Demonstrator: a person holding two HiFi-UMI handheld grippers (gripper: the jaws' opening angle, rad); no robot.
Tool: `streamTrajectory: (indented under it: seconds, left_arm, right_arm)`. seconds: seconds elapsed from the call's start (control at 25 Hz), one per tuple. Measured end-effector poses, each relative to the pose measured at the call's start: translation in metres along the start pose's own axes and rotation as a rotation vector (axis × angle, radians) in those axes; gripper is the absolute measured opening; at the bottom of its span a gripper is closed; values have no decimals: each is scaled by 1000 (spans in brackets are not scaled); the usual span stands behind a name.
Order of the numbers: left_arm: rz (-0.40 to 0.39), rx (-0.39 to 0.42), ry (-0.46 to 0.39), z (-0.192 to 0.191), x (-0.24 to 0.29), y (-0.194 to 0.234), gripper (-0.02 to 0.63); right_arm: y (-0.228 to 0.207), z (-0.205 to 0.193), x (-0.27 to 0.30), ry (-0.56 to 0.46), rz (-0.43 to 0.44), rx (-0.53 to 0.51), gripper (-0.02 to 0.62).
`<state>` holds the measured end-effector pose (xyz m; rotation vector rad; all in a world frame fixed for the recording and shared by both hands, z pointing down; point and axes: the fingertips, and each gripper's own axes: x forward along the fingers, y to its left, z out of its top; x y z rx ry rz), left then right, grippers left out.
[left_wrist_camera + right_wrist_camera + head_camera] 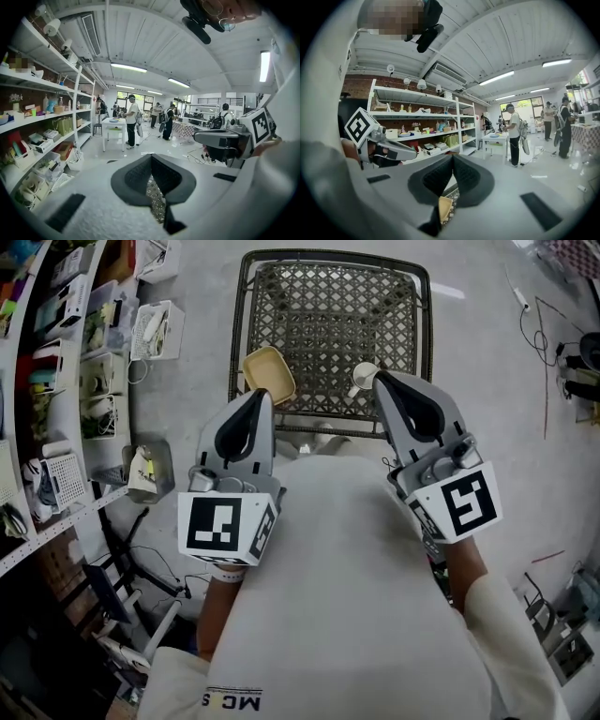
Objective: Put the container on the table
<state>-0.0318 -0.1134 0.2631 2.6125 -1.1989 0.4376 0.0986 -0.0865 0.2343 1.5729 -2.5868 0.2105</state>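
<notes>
Most of mesh table point(328, 315) free; container point(269, 374) near-L corner, cup point(362, 379) near-R edge; shelving point(56, 381) crowds L side.

I log grey shells on left gripper point(265, 396) and right gripper point(379, 377), black textured pads point(136, 177), and a white marker cube point(225, 526) with black squares on each. White shirt point(347, 596), dark lettering.
</notes>
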Motion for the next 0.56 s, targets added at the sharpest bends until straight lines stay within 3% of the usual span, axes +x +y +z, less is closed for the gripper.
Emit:
streamTrajectory:
  seconds: [0.56]
  left_arm:
    - [14,-12,24,-8,-4,0,23]
  right_arm:
    - [7,-5,9,1,-1,39,18]
